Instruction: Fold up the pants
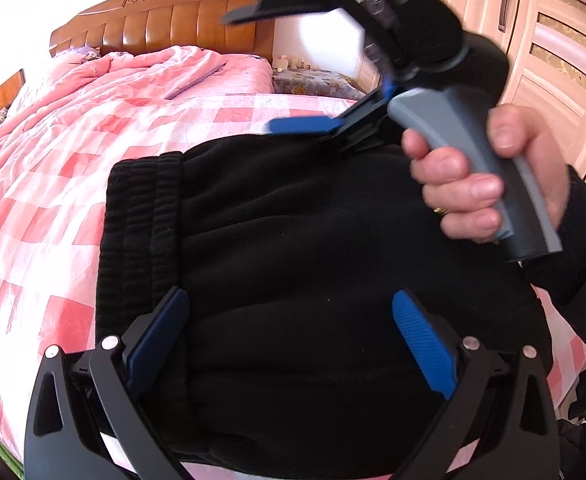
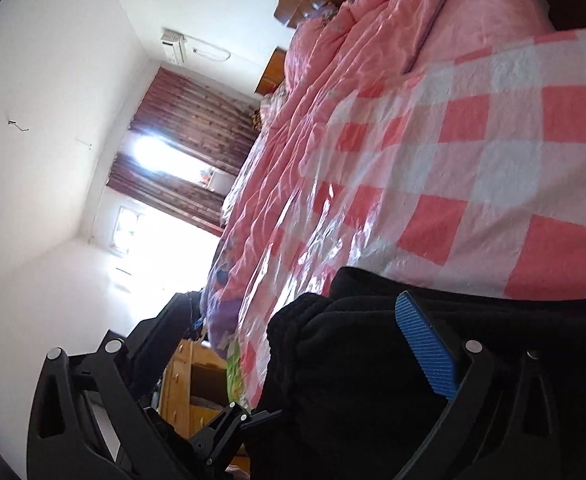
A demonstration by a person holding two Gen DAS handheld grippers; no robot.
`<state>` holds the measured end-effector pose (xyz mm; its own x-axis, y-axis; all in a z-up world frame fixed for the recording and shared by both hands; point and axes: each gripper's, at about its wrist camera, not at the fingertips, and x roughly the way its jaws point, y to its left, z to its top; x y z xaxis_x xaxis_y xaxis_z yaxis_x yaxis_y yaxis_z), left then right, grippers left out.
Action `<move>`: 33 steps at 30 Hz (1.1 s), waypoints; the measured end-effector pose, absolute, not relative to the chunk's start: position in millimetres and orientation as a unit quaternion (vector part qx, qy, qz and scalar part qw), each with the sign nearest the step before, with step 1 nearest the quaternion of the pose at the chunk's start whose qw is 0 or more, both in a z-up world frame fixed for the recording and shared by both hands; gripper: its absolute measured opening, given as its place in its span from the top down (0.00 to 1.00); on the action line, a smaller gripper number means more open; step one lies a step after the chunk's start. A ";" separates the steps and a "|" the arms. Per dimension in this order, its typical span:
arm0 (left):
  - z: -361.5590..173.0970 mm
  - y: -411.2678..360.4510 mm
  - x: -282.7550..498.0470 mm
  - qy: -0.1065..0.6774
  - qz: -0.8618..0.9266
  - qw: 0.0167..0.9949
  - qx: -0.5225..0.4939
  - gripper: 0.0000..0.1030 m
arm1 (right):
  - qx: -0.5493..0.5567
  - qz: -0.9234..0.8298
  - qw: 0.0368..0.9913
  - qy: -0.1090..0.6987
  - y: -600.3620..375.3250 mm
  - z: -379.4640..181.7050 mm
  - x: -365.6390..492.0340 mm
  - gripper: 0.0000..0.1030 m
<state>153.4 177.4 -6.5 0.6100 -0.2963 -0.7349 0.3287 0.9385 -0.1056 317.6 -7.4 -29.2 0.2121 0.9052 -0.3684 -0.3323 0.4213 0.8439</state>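
Observation:
Black fleece pants (image 1: 293, 264) lie folded in a thick bundle on the pink checked bed, the ribbed waistband (image 1: 141, 216) at the left. My left gripper (image 1: 289, 312) is open just above the bundle, empty, its blue pads wide apart. My right gripper (image 1: 289, 68) is held up over the far right edge of the pants, turned on its side, wide open and empty. In the right wrist view the right gripper (image 2: 293, 320) is open, with the pants (image 2: 349, 380) below it and one blue pad (image 2: 425, 348) beside the fabric.
A pink checked sheet (image 1: 53, 200) covers the bed. A crumpled pink quilt (image 1: 133, 76) lies toward the wooden headboard (image 1: 165, 20). Wooden wardrobe doors (image 1: 553, 40) stand at the right. Curtains and a bright window (image 2: 173, 160) are beyond the bed.

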 end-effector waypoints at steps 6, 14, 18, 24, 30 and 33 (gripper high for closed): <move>-7.0 176.7 152.2 0.400 -0.168 0.901 0.021 0.02 | 0.217 0.366 0.803 0.417 -45.7 1.0 279.4 0.04; -7.6 171.7 154.0 0.404 -0.151 0.901 0.030 0.01 | 0.246 0.342 0.774 0.472 -57.9 -56.4 302.4 0.04; 2.5 167.9 147.9 0.412 -0.125 0.902 0.027 0.02 | 0.224 0.323 0.819 0.419 -74.0 -18.1 262.0 0.04; 9.4 139.4 104.5 0.395 -0.102 0.909 0.082 0.01 | 0.072 0.257 0.874 0.405 -90.3 -9.9 159.9 0.04; 10.8 135.4 64.1 0.370 -0.039 0.921 0.118 0.01 | 0.004 0.205 0.899 0.387 -114.6 -30.1 59.4 0.04; 14.4 129.3 39.7 0.338 0.023 0.930 0.141 0.01 | -0.026 0.170 0.909 0.380 -114.4 -34.7 20.4 0.04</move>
<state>39.7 129.3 14.4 0.7702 0.1384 -0.6226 0.0526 0.9591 0.2782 20.4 -114.4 -34.7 0.6530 0.2892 -0.7000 -0.3283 0.9410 0.0825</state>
